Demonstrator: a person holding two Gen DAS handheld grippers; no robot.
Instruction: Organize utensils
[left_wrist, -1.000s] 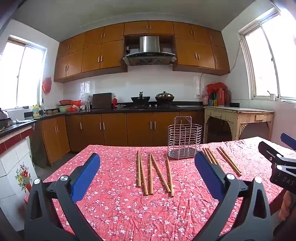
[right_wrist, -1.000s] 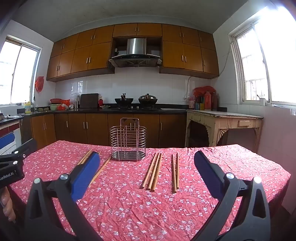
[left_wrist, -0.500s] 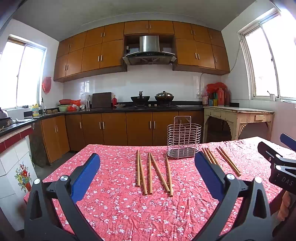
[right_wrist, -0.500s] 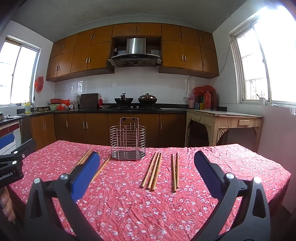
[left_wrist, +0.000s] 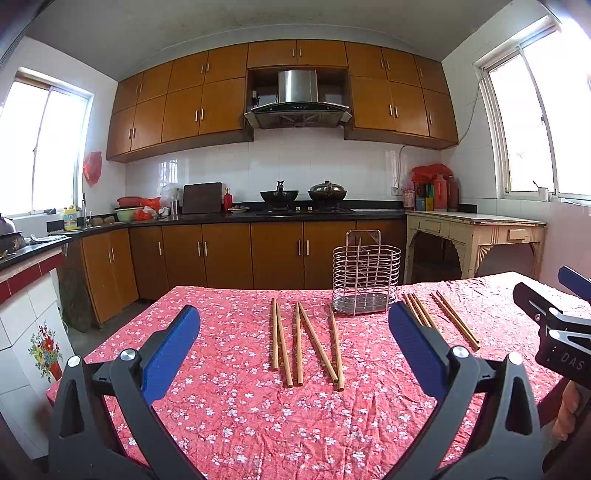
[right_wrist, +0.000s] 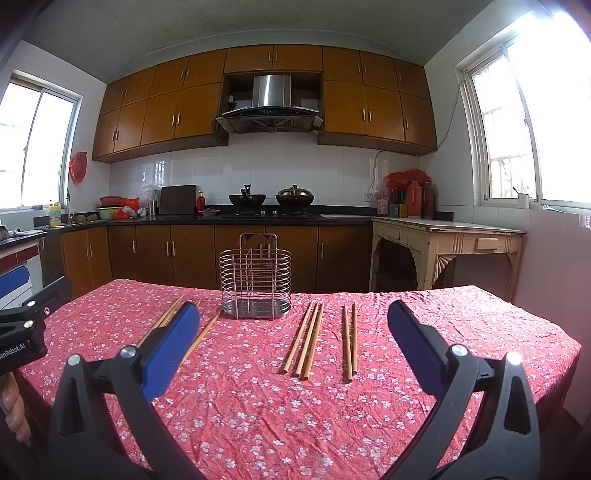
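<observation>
Two grippers hovered wide apart over scattered chopsticks.
Left gripper (left_wrist: 293, 341) and right gripper (right_wrist: 293, 341) held nothing; chopsticks (left_wrist: 306, 343) lay on the tablecloth (right_wrist: 258, 413) either side of the wire holder (right_wrist: 255, 286).

1. The wire utensil holder (right_wrist: 255, 280) stands on the table (right_wrist: 258, 424), toward its far edge
2. Five chopsticks (left_wrist: 306, 341) lie left of the holder
3. Five more chopsticks (right_wrist: 319, 341) lie right of it, nearer the front

Wooden chopsticks (left_wrist: 306, 341) lying flat either side of upright, empty wire holder (left_wrist: 365, 275)
</observation>
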